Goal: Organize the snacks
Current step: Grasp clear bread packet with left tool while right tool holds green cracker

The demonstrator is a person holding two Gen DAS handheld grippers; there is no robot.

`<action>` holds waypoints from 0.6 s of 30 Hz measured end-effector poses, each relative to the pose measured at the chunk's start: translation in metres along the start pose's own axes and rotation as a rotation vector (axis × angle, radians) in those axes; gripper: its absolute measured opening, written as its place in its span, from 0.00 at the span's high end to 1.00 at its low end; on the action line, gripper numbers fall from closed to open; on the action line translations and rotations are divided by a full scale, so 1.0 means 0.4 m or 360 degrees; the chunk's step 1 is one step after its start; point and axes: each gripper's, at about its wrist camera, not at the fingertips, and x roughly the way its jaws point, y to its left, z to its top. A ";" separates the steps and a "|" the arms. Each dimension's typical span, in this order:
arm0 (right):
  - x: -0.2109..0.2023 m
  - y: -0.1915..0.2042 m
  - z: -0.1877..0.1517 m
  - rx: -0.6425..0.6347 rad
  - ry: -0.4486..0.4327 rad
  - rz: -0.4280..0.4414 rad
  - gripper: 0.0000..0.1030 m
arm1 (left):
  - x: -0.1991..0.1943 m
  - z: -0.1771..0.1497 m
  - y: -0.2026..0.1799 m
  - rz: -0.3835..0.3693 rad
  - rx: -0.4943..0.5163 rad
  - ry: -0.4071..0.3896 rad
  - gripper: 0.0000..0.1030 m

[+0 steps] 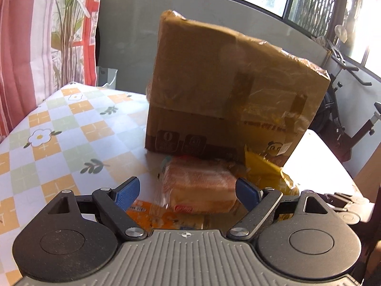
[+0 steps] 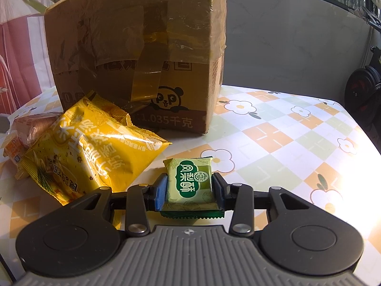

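Note:
My right gripper (image 2: pixel 189 188) is shut on a small green pineapple-cake packet (image 2: pixel 189 181), held just above the checked tablecloth. A yellow chip bag (image 2: pixel 90 147) lies to its left, in front of a taped cardboard box (image 2: pixel 138 47). My left gripper (image 1: pixel 187 191) is open, its blue pads on either side of a clear-wrapped bread pack (image 1: pixel 202 186) without touching it. The bread pack also shows at the left edge of the right wrist view (image 2: pixel 33 124). The yellow bag (image 1: pixel 266 171) and the box (image 1: pixel 228 88) lie beyond it. An orange packet (image 1: pixel 152 214) lies under the left gripper.
The table (image 2: pixel 273 131) has a flower-checked cloth and ends at the right and far sides. A grey wall panel (image 1: pixel 128 35), a curtain (image 1: pixel 23 47) and an exercise bike (image 1: pixel 345 119) stand beyond the table.

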 end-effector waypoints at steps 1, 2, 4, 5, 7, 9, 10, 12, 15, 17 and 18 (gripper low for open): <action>0.002 0.000 0.000 -0.0005 0.0000 -0.0002 0.59 | 0.009 0.014 -0.006 -0.0011 0.0005 -0.0001 0.13; 0.001 0.000 0.000 -0.0008 0.0000 -0.0004 0.59 | 0.030 0.029 -0.019 -0.0024 0.0013 0.0016 0.10; 0.000 0.001 0.000 -0.0008 0.0000 -0.0006 0.59 | 0.070 0.047 -0.033 -0.0046 0.0028 0.0063 0.10; 0.000 0.002 0.000 -0.0007 0.0001 -0.0005 0.59 | 0.093 0.051 -0.040 -0.0038 0.0043 0.0093 0.10; 0.001 0.002 0.000 -0.0005 0.0001 -0.0003 0.59 | 0.138 0.054 -0.051 0.0000 0.0092 0.0184 0.10; 0.000 0.002 0.000 -0.0002 0.0001 0.0000 0.59 | 0.181 0.047 -0.056 0.0009 0.0159 0.0311 0.09; 0.000 0.001 0.000 0.0001 0.0001 0.0003 0.59 | 0.191 0.040 -0.054 0.0008 0.0164 0.0325 0.09; -0.001 -0.001 0.000 0.0007 0.0000 0.0008 0.59 | 0.194 0.030 -0.049 0.0019 0.0145 0.0292 0.06; -0.001 -0.002 -0.001 0.0011 -0.0002 0.0010 0.59 | 0.202 0.024 -0.048 0.0037 0.0135 0.0298 0.03; 0.000 -0.003 0.000 0.0012 0.0000 0.0016 0.59 | 0.211 0.023 -0.048 0.0047 0.0159 0.0314 0.02; 0.000 -0.002 0.000 0.0008 0.0000 0.0014 0.59 | 0.214 0.023 -0.049 0.0057 0.0173 0.0321 0.02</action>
